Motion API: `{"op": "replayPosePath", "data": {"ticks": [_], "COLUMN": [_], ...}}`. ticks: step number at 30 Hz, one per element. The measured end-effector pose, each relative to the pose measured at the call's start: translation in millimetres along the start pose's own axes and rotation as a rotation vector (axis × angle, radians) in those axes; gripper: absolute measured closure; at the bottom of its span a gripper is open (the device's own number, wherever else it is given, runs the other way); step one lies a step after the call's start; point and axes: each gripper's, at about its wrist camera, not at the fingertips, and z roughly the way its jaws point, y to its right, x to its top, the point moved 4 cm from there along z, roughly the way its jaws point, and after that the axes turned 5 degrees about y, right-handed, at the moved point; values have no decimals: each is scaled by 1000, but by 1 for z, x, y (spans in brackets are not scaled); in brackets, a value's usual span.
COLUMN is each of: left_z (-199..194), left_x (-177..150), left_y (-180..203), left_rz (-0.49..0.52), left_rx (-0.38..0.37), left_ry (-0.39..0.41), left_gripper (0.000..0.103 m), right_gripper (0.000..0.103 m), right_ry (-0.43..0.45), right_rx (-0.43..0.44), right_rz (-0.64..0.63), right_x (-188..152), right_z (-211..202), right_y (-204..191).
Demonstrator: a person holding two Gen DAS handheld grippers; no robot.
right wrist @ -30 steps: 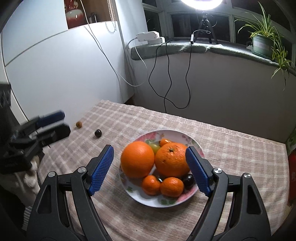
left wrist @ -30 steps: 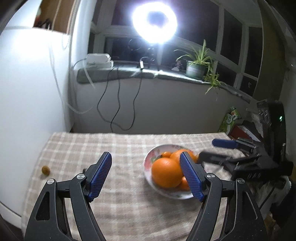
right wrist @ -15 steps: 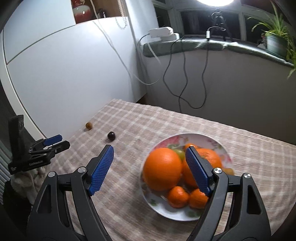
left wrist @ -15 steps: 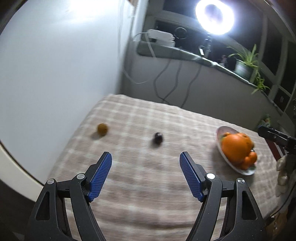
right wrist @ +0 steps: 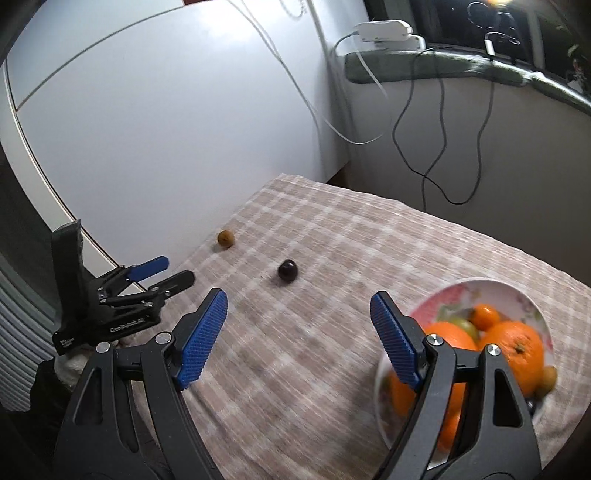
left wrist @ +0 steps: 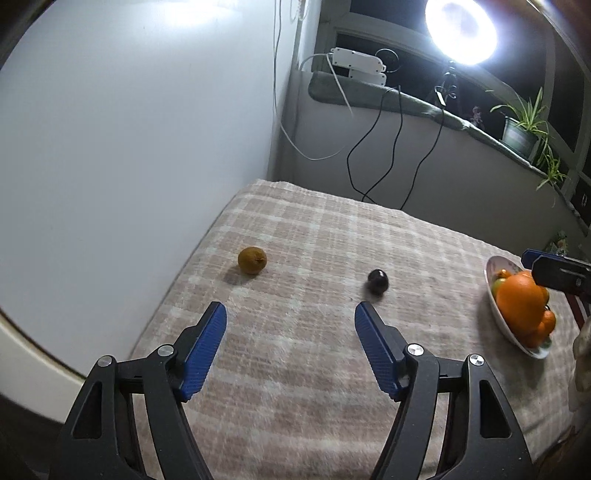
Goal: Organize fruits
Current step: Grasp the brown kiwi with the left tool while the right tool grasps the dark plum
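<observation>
A small brown-yellow fruit (left wrist: 252, 260) and a dark round fruit (left wrist: 378, 281) lie loose on the checked cloth; both also show in the right wrist view, the brown one (right wrist: 225, 237) and the dark one (right wrist: 287, 270). A patterned plate (right wrist: 476, 287) holds oranges (right wrist: 519, 349) and smaller fruits; it also shows at the right of the left wrist view (left wrist: 493, 295). My left gripper (left wrist: 290, 317) is open and empty, short of the two loose fruits. My right gripper (right wrist: 298, 306) is open and empty, its right finger over the plate's near edge.
The checked cloth (left wrist: 314, 369) covers the table. A white wall panel (left wrist: 129, 129) runs close along the table's left edge. Cables (left wrist: 388, 147) hang from a sill behind, with a ring light (left wrist: 461, 31) and a potted plant (left wrist: 521, 127).
Both grippers swung left, away from the plate toward the loose fruits. The left one now faces the brown and dark fruits; the plate has slid to the right of both views.
</observation>
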Motion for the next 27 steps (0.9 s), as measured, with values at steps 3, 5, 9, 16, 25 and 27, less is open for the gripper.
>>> {"op": "replayPosePath", "data": {"ticks": [3, 5, 9, 16, 25, 27], "left_z": [13, 21, 34, 52, 72, 75], "left_x": [3, 4, 6, 13, 17, 18], "left_y": [-5, -9, -12, -15, -24, -25], "left_rz": [-17, -35, -40, -21, -18, -22], "left_rx": [-5, -11, -12, 12, 18, 17], "left_ry": [-16, -28, -44, -49, -67, -72], "left_gripper": [40, 45, 52, 57, 61, 61], "right_gripper": [21, 21, 31, 53, 60, 60], "right_ry": [-14, -29, -59, -125, -156, -160], "right_rx": [-6, -1, 5, -17, -45, -47], "right_rz": [-9, -4, 7, 10, -8, -17], "right_x": [3, 5, 7, 1, -7, -7], "right_z": [17, 29, 53, 97, 131, 137], "right_y": [-6, -8, -13, -17, -17, -18]}}
